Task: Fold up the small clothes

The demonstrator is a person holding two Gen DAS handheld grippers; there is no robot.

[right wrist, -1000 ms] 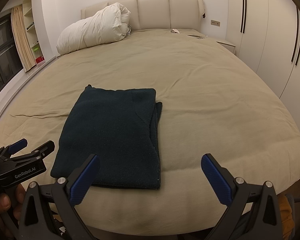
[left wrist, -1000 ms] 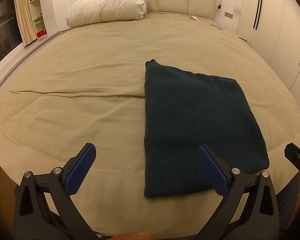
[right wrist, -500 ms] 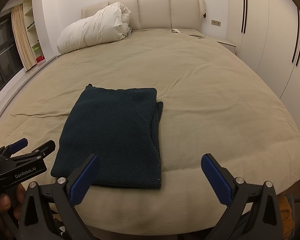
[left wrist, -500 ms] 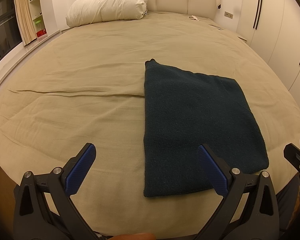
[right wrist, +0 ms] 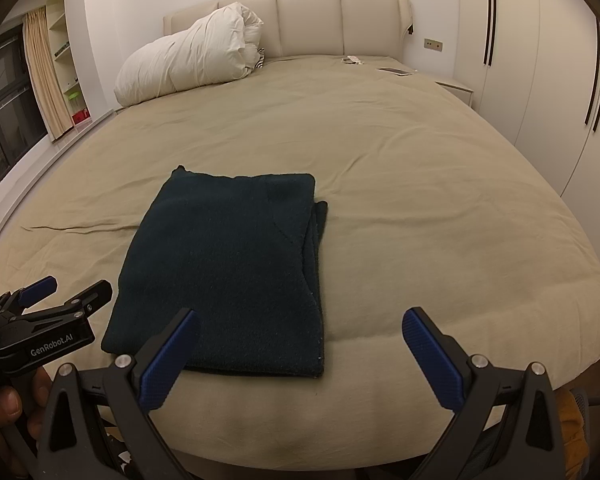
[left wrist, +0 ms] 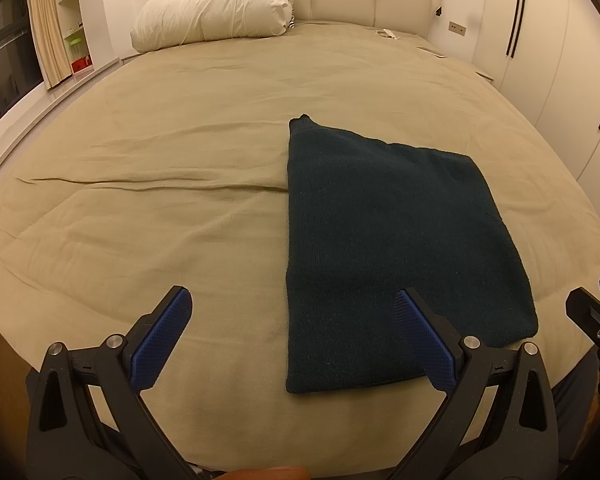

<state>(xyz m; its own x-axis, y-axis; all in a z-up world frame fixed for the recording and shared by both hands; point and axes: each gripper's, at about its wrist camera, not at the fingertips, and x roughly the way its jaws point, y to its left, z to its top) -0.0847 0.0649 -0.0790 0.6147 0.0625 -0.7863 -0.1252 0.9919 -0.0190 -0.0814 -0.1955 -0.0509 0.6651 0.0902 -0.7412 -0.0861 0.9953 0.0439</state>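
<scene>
Left wrist view. Left hand-held gripper [left wrist: 292, 344]: fingers spread wide, holding nothing, poised above the near edge of the bed [left wrist: 160, 200]. Dark green knitted garment [left wrist: 388, 240]: lies flat on the tan bedcover, right of centre, already folded into a tidy rectangle; its near edge sits close to the bed's near rim, partly behind the gripper's right finger. A small corner pokes up at its far left. Rolled white duvet [left wrist: 216, 12]: at the headboard, well apart from the garment. Right hand-held gripper [left wrist: 598, 308]: only its tip enters at the right border.

Right wrist view. Right hand-held gripper [right wrist: 300, 356]: fingers spread, empty, hanging over the bed's near edge, its left finger overlapping the garment's near edge in the picture. Dark green knitted garment [right wrist: 224, 264]: left of centre, stacked layers visible along its right side, where a lower layer juts out slightly. Left hand-held gripper [right wrist: 66, 288]: at the left border, jaws apart, just beside the garment's near left corner.

Step in hand, by judgement: folds appear complete or one short of complete; neither tool touches the cloth. Next move, if any, calls for pinching the near corners and carrying them to the far edge, or for tucking in the protruding right-hand layer.
</scene>
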